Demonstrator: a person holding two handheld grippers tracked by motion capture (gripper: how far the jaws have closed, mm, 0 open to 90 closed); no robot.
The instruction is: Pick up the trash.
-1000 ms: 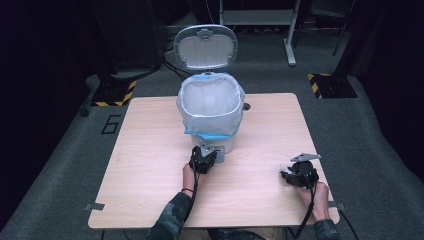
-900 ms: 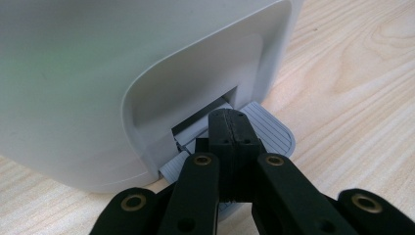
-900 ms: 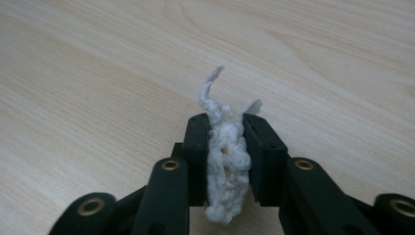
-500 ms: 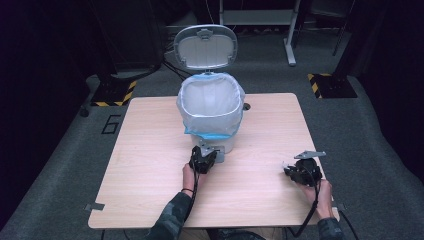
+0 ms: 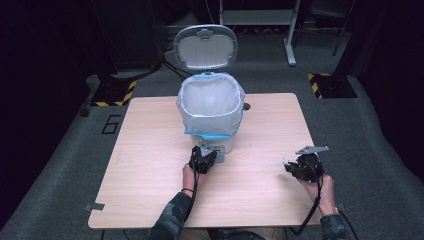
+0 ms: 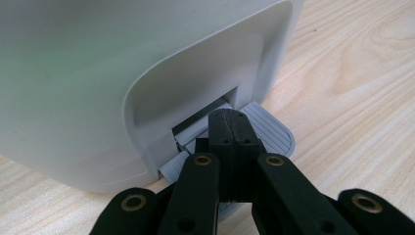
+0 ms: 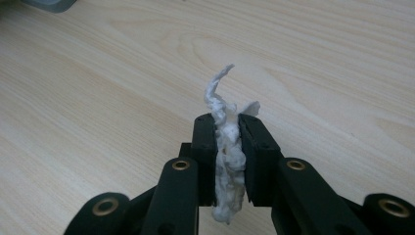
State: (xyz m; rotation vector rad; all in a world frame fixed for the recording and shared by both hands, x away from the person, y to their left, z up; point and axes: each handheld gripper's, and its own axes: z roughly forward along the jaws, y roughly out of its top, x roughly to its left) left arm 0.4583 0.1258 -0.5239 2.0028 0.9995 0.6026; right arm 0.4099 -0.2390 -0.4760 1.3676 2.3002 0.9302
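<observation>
Tissue wad sat low right on the table in the right gripper, near the open pedal bin; left gripper, jaws together, pressed the pedal; right gripper view showed the wad pinched, next to be carried over the bin

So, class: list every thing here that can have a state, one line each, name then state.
Bin lid: open, standing upright.
Bin liner: fitted, folded over the rim.
Pedal: under the shut left gripper.
Left gripper: shut, resting on the pedal.
Right gripper: shut on the crumpled tissue.
Crumpled tissue: pinched, off the table.
</observation>
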